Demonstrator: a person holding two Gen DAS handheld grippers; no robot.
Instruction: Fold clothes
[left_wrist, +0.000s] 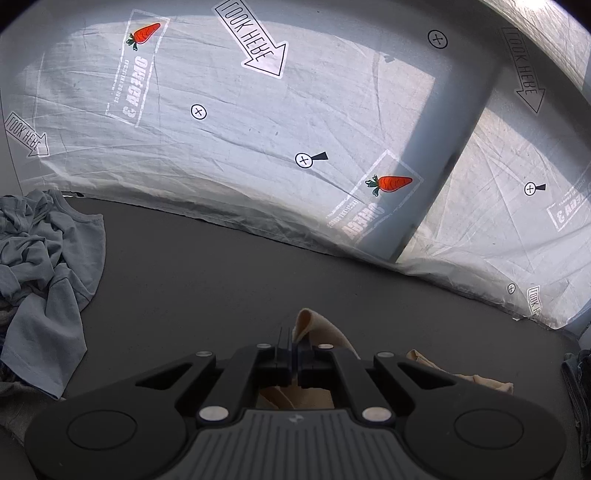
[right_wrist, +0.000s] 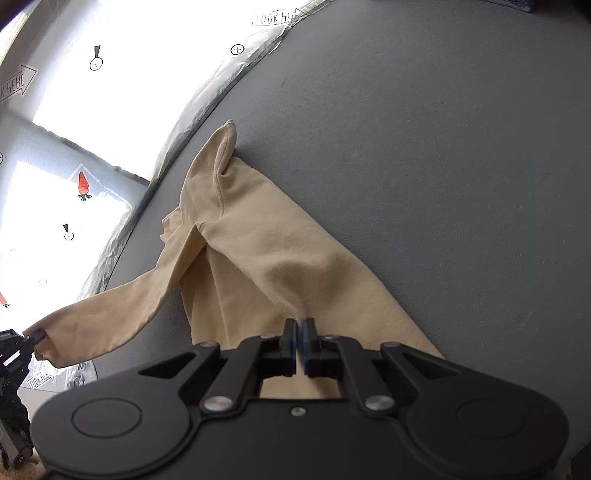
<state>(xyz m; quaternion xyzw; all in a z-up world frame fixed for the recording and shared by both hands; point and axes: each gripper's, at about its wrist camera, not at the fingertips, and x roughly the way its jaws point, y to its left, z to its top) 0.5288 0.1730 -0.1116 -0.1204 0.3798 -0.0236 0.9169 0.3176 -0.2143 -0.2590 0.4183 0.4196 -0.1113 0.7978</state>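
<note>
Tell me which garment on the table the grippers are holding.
The tan garment, pinched by the left gripper and right gripper. The blue-grey shirt lies crumpled and untouched at the left.

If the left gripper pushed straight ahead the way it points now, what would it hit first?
Apart from the beige garment pinched in the left gripper, bare grey tabletop, then probably the printed plastic sheet behind it; depth is unclear.

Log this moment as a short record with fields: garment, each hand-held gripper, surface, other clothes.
garment: beige long-sleeved top, partly spread on the surface
left hand-held gripper: shut on a fold of the beige top
right hand-held gripper: shut on the beige top's edge
surface: dark grey table
other clothes: crumpled blue-grey shirt at the left, untouched
backdrop: printed plastic sheet behind the table
</note>
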